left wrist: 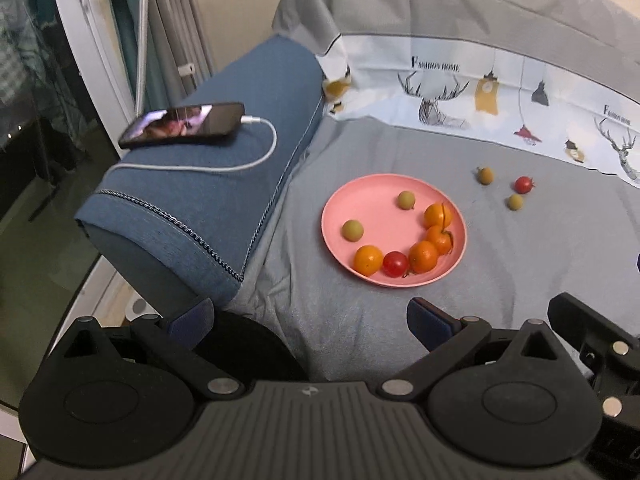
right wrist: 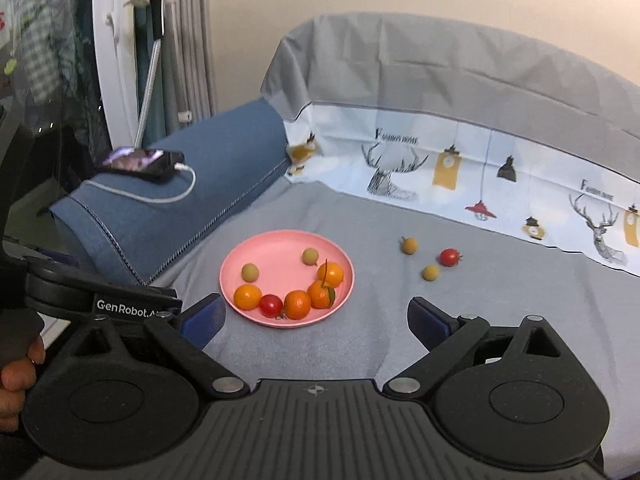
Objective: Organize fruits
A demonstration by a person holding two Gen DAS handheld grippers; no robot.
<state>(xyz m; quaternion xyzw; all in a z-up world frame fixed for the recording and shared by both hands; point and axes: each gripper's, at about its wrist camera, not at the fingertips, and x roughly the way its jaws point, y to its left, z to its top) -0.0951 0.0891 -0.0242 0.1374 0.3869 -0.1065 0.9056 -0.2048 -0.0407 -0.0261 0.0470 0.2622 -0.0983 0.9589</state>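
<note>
Both the left gripper [left wrist: 310,316] and right gripper [right wrist: 316,316] hang wide open and empty, since three small round fruits [right wrist: 431,272] sit loose right of the round pink plastic plate [right wrist: 256,244].

"Fashion home" — printed on deer-pattern sheet [left wrist: 436,80]; "GenRobot.AI", partly hidden — on left gripper [right wrist: 132,305] body.

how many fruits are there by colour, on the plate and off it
On the pink plate:
orange fruits: 4
green fruits: 2
red tomato: 1

Off the plate, on the grey cover:
yellow-green fruits: 2
red tomato: 1

Total: 10 fruits, 7 on the plate and 3 off it.
</note>
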